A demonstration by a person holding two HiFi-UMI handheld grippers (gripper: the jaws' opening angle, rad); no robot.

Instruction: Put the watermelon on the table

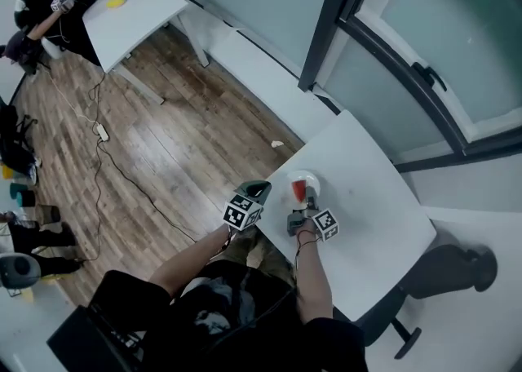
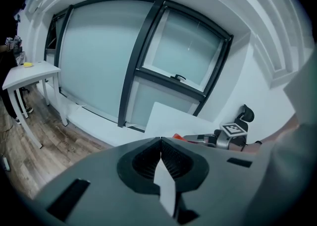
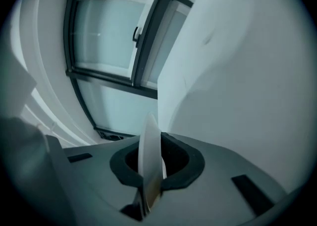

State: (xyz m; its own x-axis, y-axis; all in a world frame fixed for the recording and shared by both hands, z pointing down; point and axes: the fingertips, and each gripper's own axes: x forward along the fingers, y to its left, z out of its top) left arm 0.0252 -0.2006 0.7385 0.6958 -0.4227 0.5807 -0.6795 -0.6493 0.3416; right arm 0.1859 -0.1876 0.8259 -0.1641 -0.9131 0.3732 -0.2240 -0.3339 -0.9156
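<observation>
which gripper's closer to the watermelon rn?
Right. The right gripper is clamped on the rim of the plate carrying the watermelon, just below it in the head view. The left gripper, shut and empty, sits to its left, at the table edge.

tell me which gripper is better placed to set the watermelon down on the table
Right. The right gripper is clamped on the plate carrying the watermelon, over the table. The left gripper is shut on nothing, beside the table's edge.
</observation>
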